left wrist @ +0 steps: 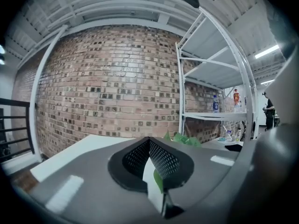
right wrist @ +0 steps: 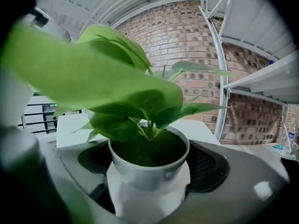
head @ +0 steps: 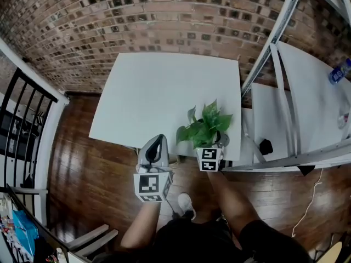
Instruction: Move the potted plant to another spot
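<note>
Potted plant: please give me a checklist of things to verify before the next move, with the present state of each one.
1. Potted plant between the right gripper's jaws, pads against the pot: ok.
2. Pot upright: ok.
3. Pot resting on the table or lifted: cannot tell.
4. Left gripper shut, empty, apart from the plant: ok.
5. Bare table surface beyond the plant: ok.

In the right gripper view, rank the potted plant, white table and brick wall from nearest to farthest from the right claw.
1. potted plant, centre, held in the right claw.
2. white table, stretching away behind the plant.
3. brick wall, at the back, beyond the table's far edge.
</note>
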Available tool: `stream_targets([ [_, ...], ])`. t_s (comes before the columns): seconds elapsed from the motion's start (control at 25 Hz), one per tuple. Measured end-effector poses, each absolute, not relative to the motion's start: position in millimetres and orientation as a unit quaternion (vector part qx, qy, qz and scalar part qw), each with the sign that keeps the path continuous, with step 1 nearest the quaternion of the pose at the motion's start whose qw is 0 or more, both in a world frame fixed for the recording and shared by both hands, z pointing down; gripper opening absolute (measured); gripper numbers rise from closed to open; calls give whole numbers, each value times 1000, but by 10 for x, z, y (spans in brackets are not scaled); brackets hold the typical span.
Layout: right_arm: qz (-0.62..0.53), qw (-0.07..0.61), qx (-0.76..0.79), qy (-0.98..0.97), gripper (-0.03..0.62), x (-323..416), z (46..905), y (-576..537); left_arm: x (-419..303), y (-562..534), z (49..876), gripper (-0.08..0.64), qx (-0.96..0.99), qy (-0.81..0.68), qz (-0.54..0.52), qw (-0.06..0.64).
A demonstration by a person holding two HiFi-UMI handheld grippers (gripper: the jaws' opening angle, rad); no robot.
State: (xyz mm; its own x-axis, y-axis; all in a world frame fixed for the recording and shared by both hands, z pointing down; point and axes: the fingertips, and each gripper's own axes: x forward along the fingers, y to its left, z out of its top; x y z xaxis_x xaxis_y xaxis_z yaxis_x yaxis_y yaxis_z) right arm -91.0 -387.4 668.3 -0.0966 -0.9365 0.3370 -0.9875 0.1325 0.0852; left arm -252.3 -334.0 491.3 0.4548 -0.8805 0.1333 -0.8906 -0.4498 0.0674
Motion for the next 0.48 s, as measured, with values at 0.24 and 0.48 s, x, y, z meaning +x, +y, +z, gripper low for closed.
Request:
stream_targets([
  [0.24, 106, 163, 637, -746, 532, -913, 6776, -3798, -2450, -3349, 4892, 12, 855, -512, 40, 76],
  [0.48, 112, 159, 645, -739, 530, -854, 6651, -3465, -2401, -3292, 4905, 12, 856, -511, 35, 77],
])
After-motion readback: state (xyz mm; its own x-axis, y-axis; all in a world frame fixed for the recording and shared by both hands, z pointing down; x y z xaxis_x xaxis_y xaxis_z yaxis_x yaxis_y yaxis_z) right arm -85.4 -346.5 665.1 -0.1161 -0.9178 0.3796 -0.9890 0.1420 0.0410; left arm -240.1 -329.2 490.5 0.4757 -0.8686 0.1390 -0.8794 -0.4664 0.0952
